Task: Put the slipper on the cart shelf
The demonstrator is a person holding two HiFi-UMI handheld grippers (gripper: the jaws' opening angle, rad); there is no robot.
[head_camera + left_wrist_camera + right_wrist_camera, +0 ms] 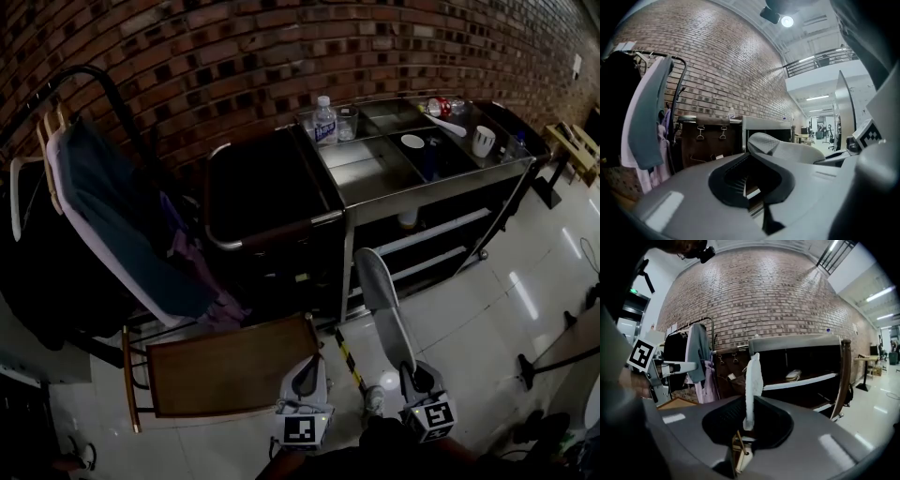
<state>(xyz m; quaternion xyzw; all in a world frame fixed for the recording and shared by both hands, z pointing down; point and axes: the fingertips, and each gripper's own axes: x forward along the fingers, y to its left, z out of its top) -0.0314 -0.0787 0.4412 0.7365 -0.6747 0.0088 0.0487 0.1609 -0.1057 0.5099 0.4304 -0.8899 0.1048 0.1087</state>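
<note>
A white slipper (pixel 382 302) is pinched at its heel end by my right gripper (pixel 413 377), which is shut on it; the toe points toward the metal cart (pixel 375 178). In the right gripper view the slipper (pixel 753 383) stands edge-on in front of the cart's shelf (pixel 806 380), still some way off. A second pale slipper (pixel 793 375) lies on that shelf. My left gripper (pixel 306 373) hangs beside the right one over a wooden chair; its jaws look shut and hold nothing. From the left gripper view the slipper (pixel 785 150) shows to the right.
A wooden chair (pixel 225 375) stands just left of the grippers. A clothes rack (pixel 103 216) with hanging garments fills the left. The cart top carries a bottle (pixel 324 120), a cup (pixel 483 141) and small items. Shiny floor spreads to the right.
</note>
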